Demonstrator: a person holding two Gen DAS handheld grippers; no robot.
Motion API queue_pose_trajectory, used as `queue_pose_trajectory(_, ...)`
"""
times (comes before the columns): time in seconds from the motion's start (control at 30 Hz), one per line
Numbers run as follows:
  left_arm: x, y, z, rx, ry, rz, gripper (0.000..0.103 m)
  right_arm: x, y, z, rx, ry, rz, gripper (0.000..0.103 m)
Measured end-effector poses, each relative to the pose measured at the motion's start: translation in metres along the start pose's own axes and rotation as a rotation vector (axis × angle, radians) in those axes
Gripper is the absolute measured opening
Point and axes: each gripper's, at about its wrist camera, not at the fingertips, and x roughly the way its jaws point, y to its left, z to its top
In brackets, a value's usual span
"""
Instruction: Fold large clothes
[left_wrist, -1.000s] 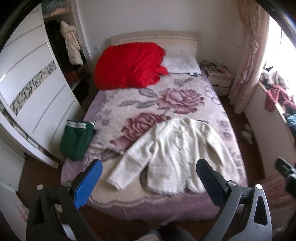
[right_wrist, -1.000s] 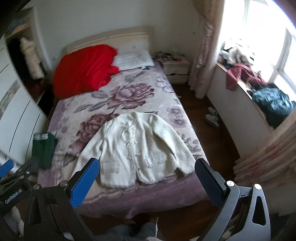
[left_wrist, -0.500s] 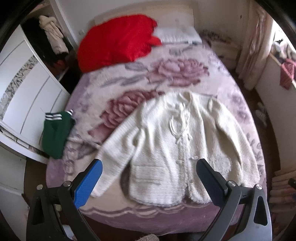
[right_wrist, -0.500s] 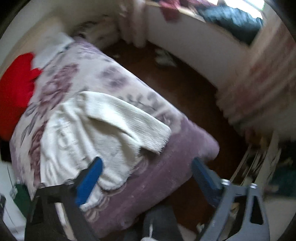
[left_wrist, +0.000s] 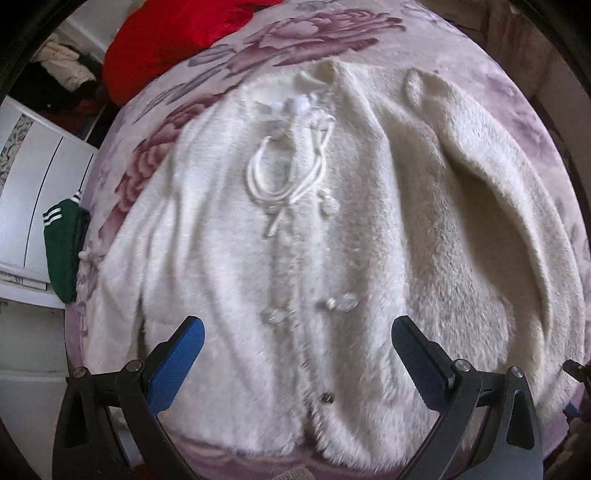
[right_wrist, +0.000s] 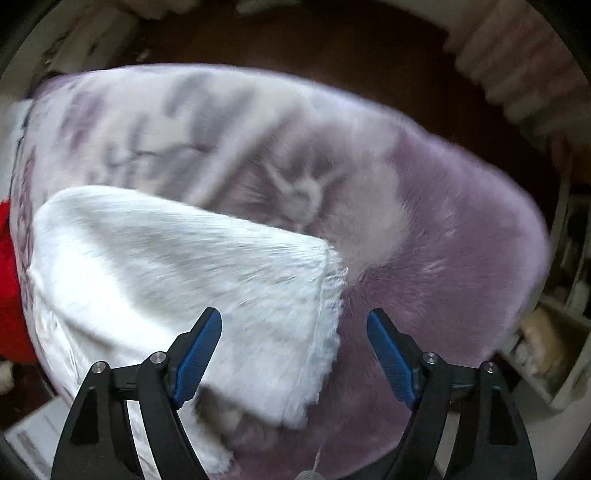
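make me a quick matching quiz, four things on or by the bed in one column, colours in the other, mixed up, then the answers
Things:
1. cardigan
2. blanket
3. bundle at the head of the bed
4. striped garment at the bed's edge

Colours:
a. red
b. green
c. cream white
d. lilac with flowers

Pairs: 1-c, 2-d, 3-a, 4-b

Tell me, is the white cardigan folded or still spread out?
Spread out: the white cardigan lies front up on the bed, both sleeves out to the sides.

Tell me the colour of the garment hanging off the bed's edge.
Green garment with white stripes, left wrist view.
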Motion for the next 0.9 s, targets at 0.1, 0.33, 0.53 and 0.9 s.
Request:
queue_pose_trajectory(0.1, 0.016, -0.011, 0.007, 0.006, 0.011, -0.017, 0.103, 0.032, 0.001, 0.007, 0.004, 0.011, 0.026, 0.084)
queue_pose_trajectory(0.33, 0.041, -0.011, 0.018, -0.017, 0.01, -0.054, 0.103, 0.052, 0.043, 0.002, -0.088, -0.063, 0.003, 0.066)
queue_pose_trajectory(0.53, 0.037, 0.0, 0.025, -0.025, -0.002, -0.07, 0.103, 0.049, 0.049, -0.008, -0.038, -0.141, 0.015, 0.019)
queue_pose_trajectory(0.9, 0.01, 0.066, 0.04, -0.148, -0.023, -0.156, 0.103, -0.088, 0.153, -0.045, -0.192, -0.391, 0.072, 0.016)
